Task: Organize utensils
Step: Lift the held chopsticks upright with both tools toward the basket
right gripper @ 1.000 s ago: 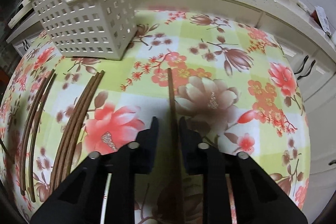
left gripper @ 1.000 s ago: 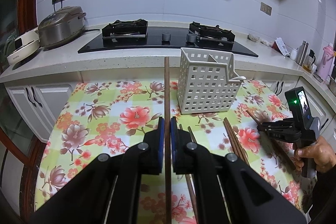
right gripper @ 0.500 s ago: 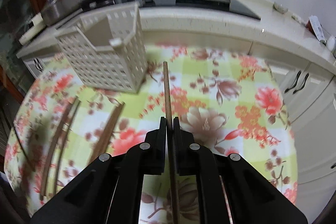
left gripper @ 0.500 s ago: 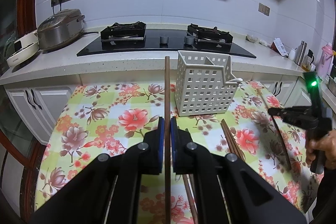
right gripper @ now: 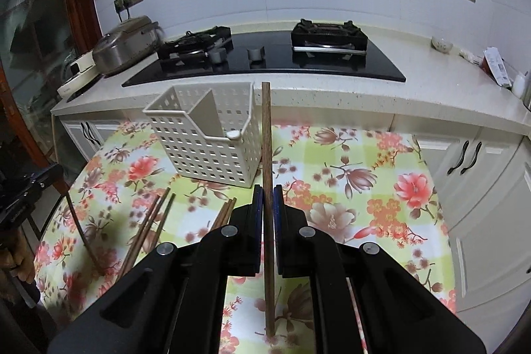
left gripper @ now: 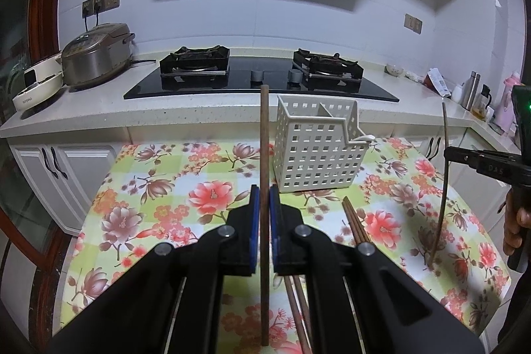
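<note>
A white perforated utensil basket (left gripper: 318,148) with a divider stands at the far side of the floral table; it also shows in the right wrist view (right gripper: 205,141). My left gripper (left gripper: 262,198) is shut on a brown chopstick (left gripper: 264,138) that points forward, left of the basket. My right gripper (right gripper: 268,198) is shut on another brown chopstick (right gripper: 266,135), held above the table right of the basket. Several loose chopsticks (right gripper: 149,231) lie on the table in front of the basket, also seen in the left wrist view (left gripper: 355,224).
The floral tablecloth (left gripper: 159,198) covers the table. Behind it runs a counter with a black gas stove (left gripper: 259,78), a rice cooker (left gripper: 96,55) at left, and bottles (left gripper: 473,88) at right. White cabinets (right gripper: 464,161) stand below.
My right gripper has closed on a chopstick and lifted it off the table, tilting up to face the stove. My left gripper has risen slightly, still holding its chopstick.
</note>
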Tool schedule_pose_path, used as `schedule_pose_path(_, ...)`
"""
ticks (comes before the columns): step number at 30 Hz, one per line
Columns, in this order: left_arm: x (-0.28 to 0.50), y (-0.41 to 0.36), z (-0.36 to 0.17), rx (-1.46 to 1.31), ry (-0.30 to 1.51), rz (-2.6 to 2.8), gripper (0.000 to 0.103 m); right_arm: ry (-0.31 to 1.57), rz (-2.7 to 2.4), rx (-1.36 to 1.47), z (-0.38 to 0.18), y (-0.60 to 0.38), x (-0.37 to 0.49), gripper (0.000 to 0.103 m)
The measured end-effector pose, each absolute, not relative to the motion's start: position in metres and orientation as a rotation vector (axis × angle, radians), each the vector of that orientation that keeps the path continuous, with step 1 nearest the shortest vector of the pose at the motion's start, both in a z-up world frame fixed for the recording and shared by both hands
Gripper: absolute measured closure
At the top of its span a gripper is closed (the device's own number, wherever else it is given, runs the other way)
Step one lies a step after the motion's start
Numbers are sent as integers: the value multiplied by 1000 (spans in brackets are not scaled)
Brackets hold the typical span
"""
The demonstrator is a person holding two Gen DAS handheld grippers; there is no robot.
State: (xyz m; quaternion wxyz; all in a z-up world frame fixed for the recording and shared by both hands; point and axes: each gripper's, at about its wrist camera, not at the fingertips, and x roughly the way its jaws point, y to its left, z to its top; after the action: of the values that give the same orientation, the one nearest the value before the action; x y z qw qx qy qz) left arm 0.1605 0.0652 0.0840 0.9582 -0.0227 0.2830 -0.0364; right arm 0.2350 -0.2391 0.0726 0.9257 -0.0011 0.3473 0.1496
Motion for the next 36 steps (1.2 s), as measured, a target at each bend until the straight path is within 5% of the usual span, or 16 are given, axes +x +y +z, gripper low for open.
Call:
schedule_pose_path(16, 168, 64, 105, -79, 556, -139, 97, 642, 318, 22, 100, -233, 227, 96)
schedule_pose_path(36, 250, 38, 215, -42, 384, -218, 97, 476, 345, 24, 206, -200, 300, 96)
